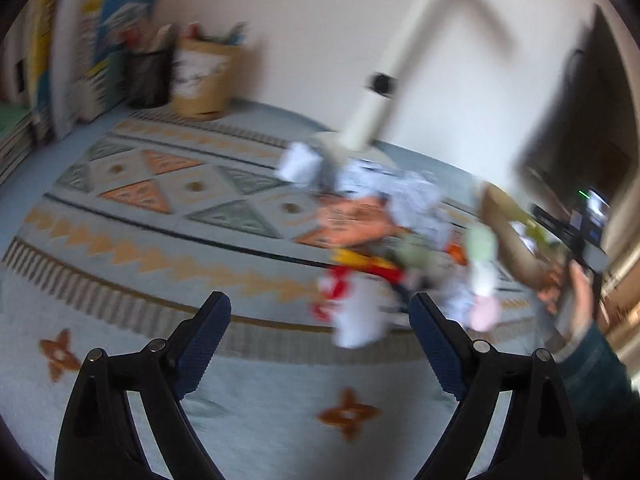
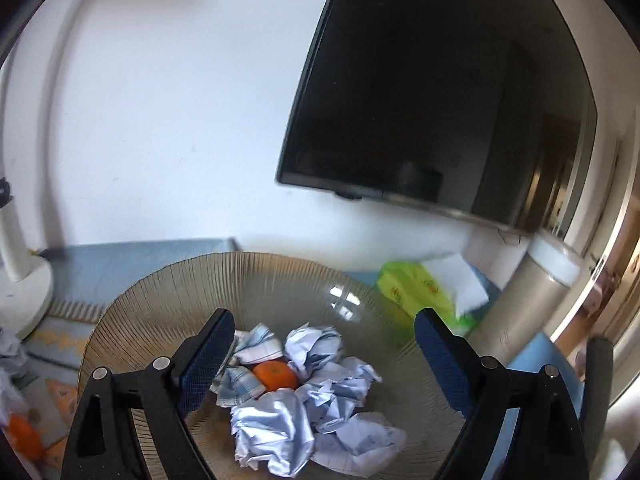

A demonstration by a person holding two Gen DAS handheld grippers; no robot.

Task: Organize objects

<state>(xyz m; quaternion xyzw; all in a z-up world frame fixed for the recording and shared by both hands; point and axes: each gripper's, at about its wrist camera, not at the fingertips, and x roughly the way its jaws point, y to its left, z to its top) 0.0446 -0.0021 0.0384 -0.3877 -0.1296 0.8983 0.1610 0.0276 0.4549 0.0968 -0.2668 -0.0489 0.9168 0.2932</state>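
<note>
Both grippers fill the near edge of their views, each with jaws spread wide and nothing between the pads.

Largest item: the patterned tabletop cloth (image 1: 132, 216), which carries all the clutter. Next: the ribbed glass bowl (image 2: 168, 296), directly beyond the right gripper (image 2: 324, 332). It already contains crumpled paper balls (image 2: 276, 436), a striped cloth (image 2: 256, 350) and an orange (image 2: 276, 375) at the centre. A green tissue pack (image 2: 416, 288) lies just behind the bowl's far right rim.

Remaining pile (image 1: 384, 248): blurred paper, fabric and red-and-yellow pieces, lying far and right of the left gripper (image 1: 320, 320), near the white lamp base (image 1: 336, 144). Individual pieces cannot be told apart.

Step in hand, as judged: collect the next loose piece and carry it to the bowl. Approach one piece at the pile's near edge, centre it between the pads, then close gently; crumpled paper compresses easily. Keep the right jaws clear of the bowl rim.
</note>
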